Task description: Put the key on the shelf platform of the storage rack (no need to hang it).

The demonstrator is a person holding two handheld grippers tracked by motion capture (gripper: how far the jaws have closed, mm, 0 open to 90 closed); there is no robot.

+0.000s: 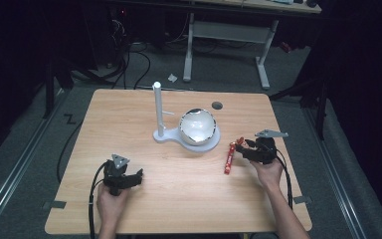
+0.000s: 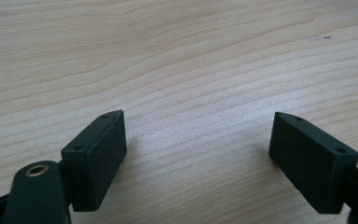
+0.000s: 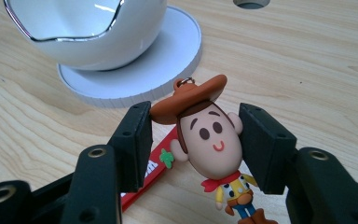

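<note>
On a pale wooden worktop [image 1: 179, 169], a person's two hands each hold a black claw, seen from the high view. At the right, the right claw [image 3: 193, 135] has its jaws set on either side of the head of a small cowboy figure charm [image 3: 212, 140], whose brown hat touches one pad while the other pad sits against its ear; whether the jaws truly squeeze it cannot be told. A red strap [image 1: 230, 158] lies flat on the wood beside the charm, running toward the person. Just beyond the claw stands a white bowl [image 1: 197, 125] with a silvery, wavy rim, resting on the round end of a white stand base [image 3: 168, 56], from whose other end a white post [image 1: 157, 107] rises upright. Near the front left of the worktop, well apart from these things, the left claw [image 2: 198, 144] hangs low over bare wood with its jaws spread wide and nothing between them. A small dark round hole [image 1: 217, 105] marks the worktop behind the bowl.
</note>
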